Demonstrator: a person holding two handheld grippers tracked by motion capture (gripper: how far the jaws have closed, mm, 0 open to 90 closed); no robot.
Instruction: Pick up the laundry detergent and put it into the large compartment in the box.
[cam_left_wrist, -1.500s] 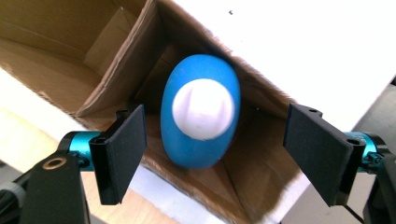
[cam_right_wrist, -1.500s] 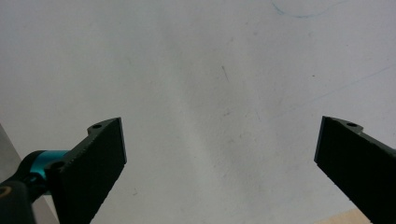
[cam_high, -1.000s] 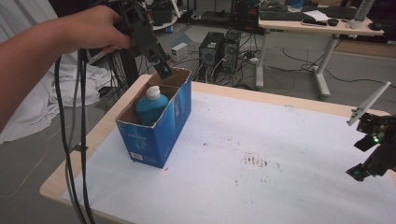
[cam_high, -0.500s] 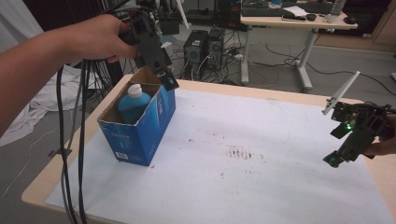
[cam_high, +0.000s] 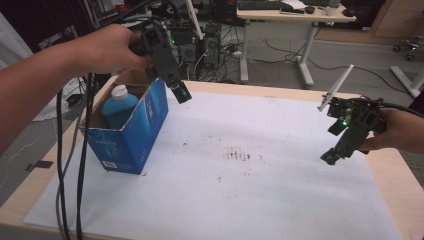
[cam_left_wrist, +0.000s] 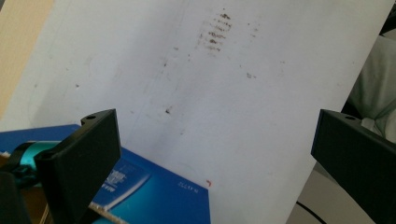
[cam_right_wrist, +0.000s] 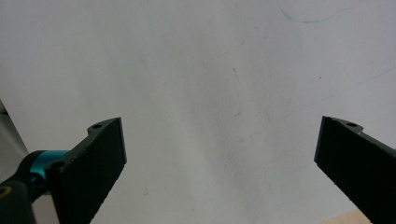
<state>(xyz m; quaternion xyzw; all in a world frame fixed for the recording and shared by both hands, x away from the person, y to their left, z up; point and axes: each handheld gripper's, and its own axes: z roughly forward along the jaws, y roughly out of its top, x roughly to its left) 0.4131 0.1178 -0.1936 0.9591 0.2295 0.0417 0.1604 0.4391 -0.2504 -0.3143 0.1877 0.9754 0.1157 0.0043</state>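
Left gripper: held up over the right rim of the blue box, tilted down toward the table; jaws spread wide, nothing between them.
Right gripper: far over on the right side of the table, hanging above the white sheet; jaws also wide apart and empty.
Box: stands open-topped at the left end of the table, on the sheet's edge, its long side running away from the person.
Bottle: blue with a white cap, upright inside the box, cap reaching about to the rim.
Key relation: the bottle lies below and to the left of the left gripper's jaws, its long axis vertical; the left gripper view looks past the box's blue side onto the sheet rather than into the box.
Nearer hand: the left by a wide margin; the right is well apart, across the stained middle of the sheet.
Likely next: I'd guess the left jaws must swing back over the opening and drop along the bottle's neck.
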